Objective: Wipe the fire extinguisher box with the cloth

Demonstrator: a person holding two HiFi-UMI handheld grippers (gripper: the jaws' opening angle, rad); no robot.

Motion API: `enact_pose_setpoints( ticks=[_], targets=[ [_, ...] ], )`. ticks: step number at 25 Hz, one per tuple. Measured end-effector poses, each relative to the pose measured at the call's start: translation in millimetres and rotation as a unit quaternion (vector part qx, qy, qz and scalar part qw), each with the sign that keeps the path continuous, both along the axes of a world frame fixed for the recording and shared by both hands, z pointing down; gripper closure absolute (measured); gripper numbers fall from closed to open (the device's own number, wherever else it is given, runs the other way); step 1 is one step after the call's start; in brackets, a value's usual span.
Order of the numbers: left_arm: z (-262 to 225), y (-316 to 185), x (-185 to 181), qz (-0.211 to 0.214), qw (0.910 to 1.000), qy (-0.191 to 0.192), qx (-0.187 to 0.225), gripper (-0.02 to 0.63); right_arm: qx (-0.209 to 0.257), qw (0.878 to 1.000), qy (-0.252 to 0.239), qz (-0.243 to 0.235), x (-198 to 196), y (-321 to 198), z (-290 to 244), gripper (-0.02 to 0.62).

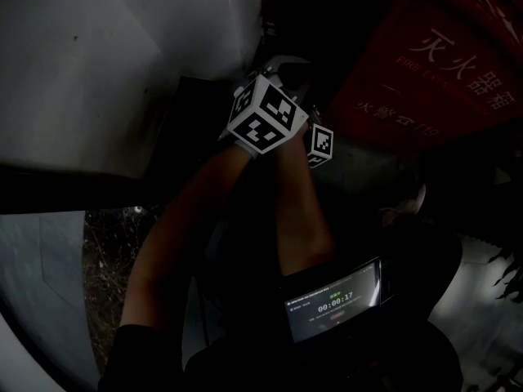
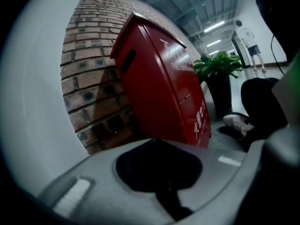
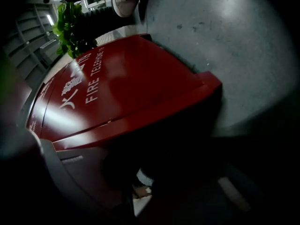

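The red fire extinguisher box stands at the upper right of the dim head view. Both grippers are held close together just left of it. The left gripper carries the large marker cube, and the right gripper's smaller cube sits beside it. In the left gripper view the box leans against a brick wall, a short way ahead of the left gripper, whose grey jaws meet. The right gripper is right up against the box; its jaws lie in shadow around a small pale scrap. I see no cloth clearly.
A potted plant stands beyond the box, and a person's shoe rests on the grey floor beside it. Another person stands far down the corridor. A white wall fills the left. A timer screen hangs at the chest.
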State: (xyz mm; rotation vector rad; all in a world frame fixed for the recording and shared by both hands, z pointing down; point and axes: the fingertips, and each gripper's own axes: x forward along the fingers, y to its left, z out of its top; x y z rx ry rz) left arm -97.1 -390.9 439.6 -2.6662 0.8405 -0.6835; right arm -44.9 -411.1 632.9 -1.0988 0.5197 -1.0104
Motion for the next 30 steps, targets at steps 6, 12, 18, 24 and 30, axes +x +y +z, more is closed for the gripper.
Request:
enact_pose_setpoints(
  ticks=[6, 12, 18, 24, 30],
  targets=[
    [-1.7, 5.8, 8.1, -0.001, 1.0, -0.003, -0.005, 0.603, -0.078, 0.996, 0.017, -0.049, -8.2, 11.0, 48.4, 0.574],
    [-17.6, 20.1, 2.3, -0.021, 0.9996, 0.015, -0.006, 0.603, -0.031, 0.96, 0.133, -0.245, -76.1, -0.5, 12.4, 0.572],
    [-69.0, 31.7, -23.1, -0.064, 0.9952, 0.074, -0.001, 0.603, 0.075, 0.829, 0.351, -0.428, -153.3, 39.2, -94.7, 0.572],
    [-139.1, 53.6, -21.2, -0.057, 0.9914, 0.115, 0.029, 0.603, 0.169, 0.634, 0.614, -0.439, -136.6, 109.1, -194.4, 0.572],
    [-177.1, 70.0, 4.8, -0.034, 0.9898, 0.131, 0.046, 0.603, 0.167, 0.527, 0.725, -0.411, -58.4, 131.7, -251.3, 0.572]
  ],
)
